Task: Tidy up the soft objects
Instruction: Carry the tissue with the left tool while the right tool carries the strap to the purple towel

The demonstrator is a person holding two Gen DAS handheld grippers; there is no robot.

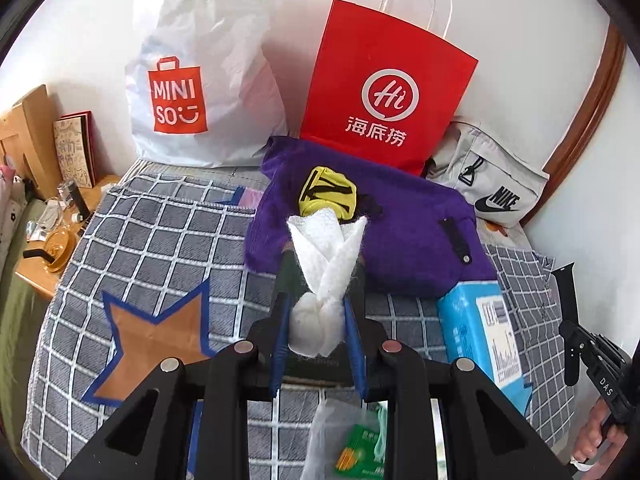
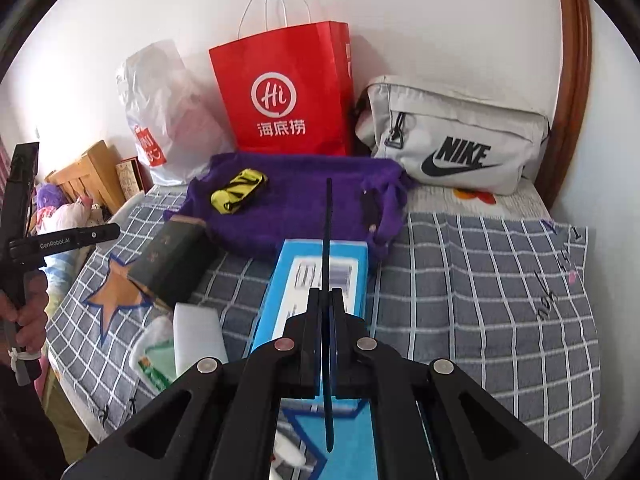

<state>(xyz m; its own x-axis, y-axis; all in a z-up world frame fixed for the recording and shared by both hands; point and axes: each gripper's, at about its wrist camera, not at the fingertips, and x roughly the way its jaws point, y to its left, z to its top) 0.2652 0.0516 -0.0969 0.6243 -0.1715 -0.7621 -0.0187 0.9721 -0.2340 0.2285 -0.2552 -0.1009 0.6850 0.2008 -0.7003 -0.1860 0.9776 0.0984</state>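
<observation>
My left gripper (image 1: pixel 318 312) is shut on a white knotted cloth (image 1: pixel 326 276) and holds it above the checked bedspread, in front of a purple fuzzy bag (image 1: pixel 400 236). A yellow and black rolled item (image 1: pixel 328 192) lies on the purple bag, which also shows in the right wrist view (image 2: pixel 296 204) with the yellow item (image 2: pixel 238 191) on it. My right gripper (image 2: pixel 328 240) is shut and empty, above a blue tissue pack (image 2: pixel 316 292). The left handle (image 2: pixel 24 216) shows at the left of the right wrist view.
A white Miniso bag (image 1: pixel 200 80), a red paper bag (image 1: pixel 384 92) and a grey Nike bag (image 2: pixel 452 136) stand against the wall. A dark box (image 2: pixel 172 260), a white pack (image 2: pixel 198 336) and a green wipes pack (image 2: pixel 154 360) lie on the bedspread (image 2: pixel 480 280). A cluttered wooden nightstand (image 1: pixel 44 240) is at left.
</observation>
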